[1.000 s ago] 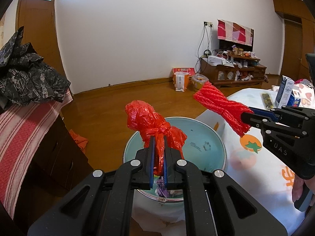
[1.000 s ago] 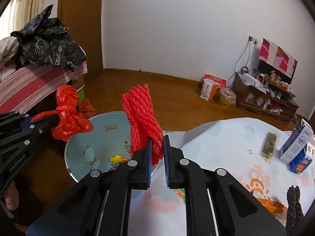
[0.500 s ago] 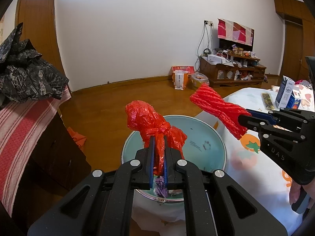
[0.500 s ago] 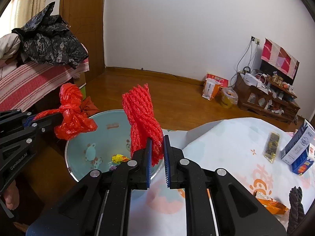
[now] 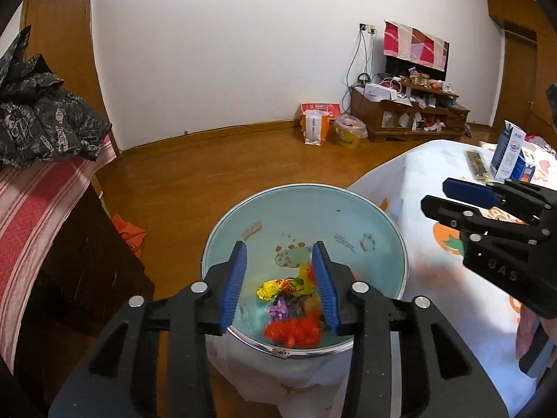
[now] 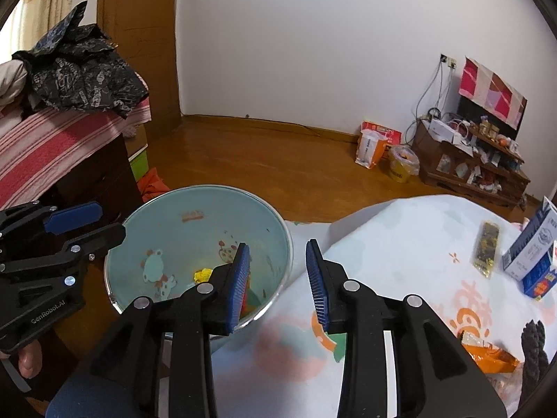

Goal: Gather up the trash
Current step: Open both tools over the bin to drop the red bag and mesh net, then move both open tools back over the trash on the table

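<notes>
Now your left gripper (image 5: 280, 266) and right gripper (image 6: 276, 266) have just been opening, fingers spread and empty over the basin (image 5: 348, 205) holding red trash (image 5: 294, 329).

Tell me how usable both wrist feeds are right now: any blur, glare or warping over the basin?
Left wrist view: fisheye bends walls and floor, dark corner vignette; the basin and trash inside are sharp, slight glare on the floor. Right wrist view: same warping; a soft smear on the tablecloth near the right gripper.

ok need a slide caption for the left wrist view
Left gripper, jaws just opened and empty, above the pale blue basin holding red bag and wrappers; right gripper open alongside.
</notes>
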Tool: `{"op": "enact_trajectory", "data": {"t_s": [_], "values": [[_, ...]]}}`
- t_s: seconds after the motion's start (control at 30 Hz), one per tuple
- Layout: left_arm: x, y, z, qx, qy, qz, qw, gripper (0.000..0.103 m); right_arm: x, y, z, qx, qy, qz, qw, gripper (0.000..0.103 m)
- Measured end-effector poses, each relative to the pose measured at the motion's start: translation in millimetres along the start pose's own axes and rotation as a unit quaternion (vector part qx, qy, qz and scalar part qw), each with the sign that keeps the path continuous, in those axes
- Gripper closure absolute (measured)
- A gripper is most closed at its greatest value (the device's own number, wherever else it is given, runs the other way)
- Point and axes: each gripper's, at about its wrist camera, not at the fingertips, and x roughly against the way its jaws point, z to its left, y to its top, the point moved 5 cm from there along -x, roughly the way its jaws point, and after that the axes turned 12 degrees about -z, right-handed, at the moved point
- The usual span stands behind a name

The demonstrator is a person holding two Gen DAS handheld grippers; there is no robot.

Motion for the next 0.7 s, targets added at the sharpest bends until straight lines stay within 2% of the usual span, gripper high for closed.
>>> {"op": "enact_trajectory", "data": {"t_s": [0.2, 0.33, 0.43, 0.53, 0.7], "values": [[8, -7, -16, -0.008, -0.011, 0.001, 0.9999, 0.055, 25, -1, -14, -0.002, -0.041, -0.001, 0.999, 0.066], [13, -15, -42, -0.020, -0.037, 0.012, 0.9990, 0.051, 70, -3, -37, -0.003, -0.076, -0.014, 0.997, 0.060], [23, -23, -72, -0.042, -0.063, 0.014, 0.9970, 0.040, 111, -10, -60, -0.003, -0.105, -0.025, 0.994, 0.055], [35, -33, -105, -0.069, -0.092, 0.016, 0.9933, 0.039, 162, -29, -94, -0.004, -0.149, -0.033, 0.988, 0.046], [52, -44, -142, -0.092, -0.125, 0.019, 0.9877, 0.036, 229, -81, -146, -0.029, -0.220, -0.023, 0.975, 0.046]]}}
